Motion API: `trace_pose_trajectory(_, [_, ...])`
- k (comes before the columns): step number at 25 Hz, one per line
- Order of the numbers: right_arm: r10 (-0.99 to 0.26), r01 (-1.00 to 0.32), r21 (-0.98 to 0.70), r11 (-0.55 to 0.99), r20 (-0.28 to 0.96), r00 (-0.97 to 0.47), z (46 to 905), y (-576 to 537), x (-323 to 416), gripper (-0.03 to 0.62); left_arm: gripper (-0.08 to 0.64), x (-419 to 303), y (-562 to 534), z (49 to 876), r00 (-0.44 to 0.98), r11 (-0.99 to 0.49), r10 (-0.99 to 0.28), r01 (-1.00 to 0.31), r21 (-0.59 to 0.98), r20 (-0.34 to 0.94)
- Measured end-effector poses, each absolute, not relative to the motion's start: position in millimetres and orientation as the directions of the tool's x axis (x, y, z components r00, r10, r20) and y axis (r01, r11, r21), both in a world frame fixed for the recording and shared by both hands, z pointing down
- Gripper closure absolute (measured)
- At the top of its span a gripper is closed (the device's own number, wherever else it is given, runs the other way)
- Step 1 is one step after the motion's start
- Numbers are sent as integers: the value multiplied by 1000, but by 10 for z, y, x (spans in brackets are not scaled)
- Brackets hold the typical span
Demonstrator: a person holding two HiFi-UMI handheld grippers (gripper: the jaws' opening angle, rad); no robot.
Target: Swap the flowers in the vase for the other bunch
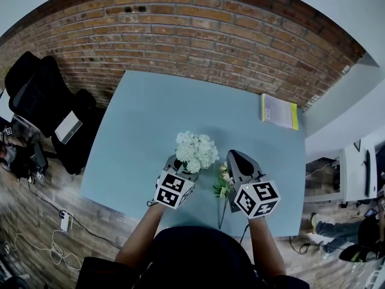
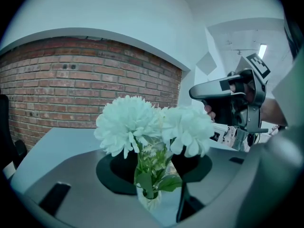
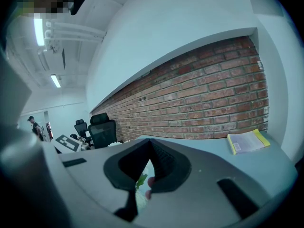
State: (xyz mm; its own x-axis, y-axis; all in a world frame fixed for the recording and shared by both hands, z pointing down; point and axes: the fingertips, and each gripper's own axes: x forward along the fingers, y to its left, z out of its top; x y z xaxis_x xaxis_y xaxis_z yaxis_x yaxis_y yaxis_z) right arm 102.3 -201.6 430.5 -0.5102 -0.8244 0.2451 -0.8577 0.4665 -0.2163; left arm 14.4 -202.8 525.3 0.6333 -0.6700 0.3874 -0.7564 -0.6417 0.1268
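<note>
- Left gripper view: my left gripper (image 2: 154, 175) stands half spread, one jaw on either side of the vase (image 2: 148, 197) and not yet pressing. I judge it is there to steady the vase while the white flowers (image 2: 137, 125) come out.
- Right gripper view: my right gripper (image 3: 148, 160) is pressed together, pinching the other bunch (image 3: 140, 180).
- Head view: that bunch waits just right of the vase, over the bench (image 1: 156, 113).

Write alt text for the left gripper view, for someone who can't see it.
A small clear glass vase of white pompom flowers stands on a pale blue table between the left gripper's open grey jaws. Behind are a red brick wall and, at right, the hand-held right gripper.
</note>
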Motion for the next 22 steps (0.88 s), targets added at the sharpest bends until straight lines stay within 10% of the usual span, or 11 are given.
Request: trace_pose_trajectory(22, [-817, -849, -209, 485, 239, -525, 4257, -1957, 935, 580, 405, 69, -1956, 5040, 635, -642, -699, -760, 104, 328])
